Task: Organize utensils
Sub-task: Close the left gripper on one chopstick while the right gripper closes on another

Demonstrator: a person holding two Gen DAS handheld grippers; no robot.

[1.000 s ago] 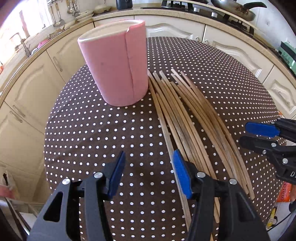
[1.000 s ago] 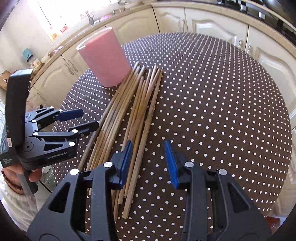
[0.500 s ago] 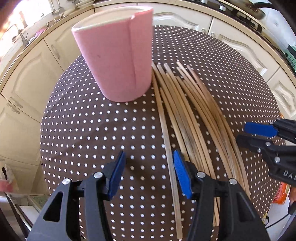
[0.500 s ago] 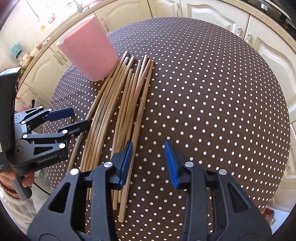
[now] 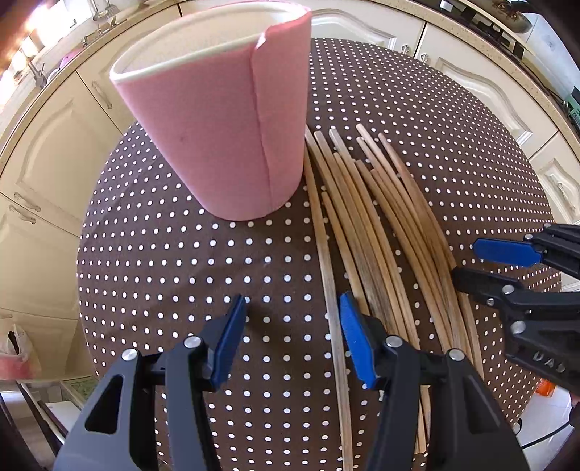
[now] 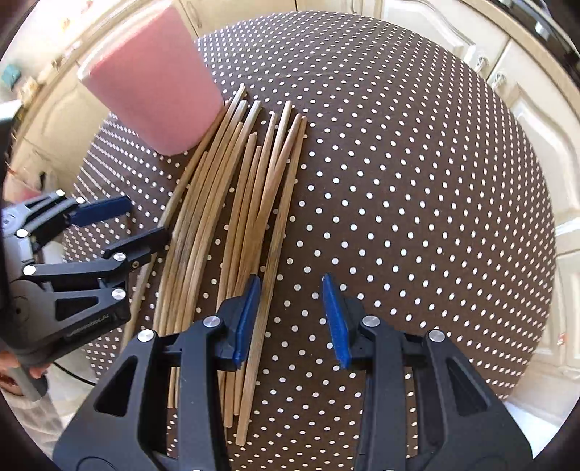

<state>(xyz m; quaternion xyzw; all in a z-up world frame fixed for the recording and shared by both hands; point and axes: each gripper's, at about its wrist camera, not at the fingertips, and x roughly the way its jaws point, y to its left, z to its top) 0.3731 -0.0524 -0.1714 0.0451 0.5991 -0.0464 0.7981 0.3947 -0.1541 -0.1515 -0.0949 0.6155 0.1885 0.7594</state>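
Note:
Several wooden chopsticks lie side by side on a round table with a brown polka-dot cloth; they also show in the right wrist view. A pink cylindrical holder stands upright at their far left end, also seen in the right wrist view. My left gripper is open and empty, low over the leftmost chopstick. My right gripper is open and empty, over the rightmost chopsticks.
Cream kitchen cabinets and a counter curve around the table's far side. A stove with a pan sits at the back right. The table edge drops off close on the right.
Both grippers have moved forward and down toward the table; the pink holder and chopsticks appear larger and closer. Both stay open.

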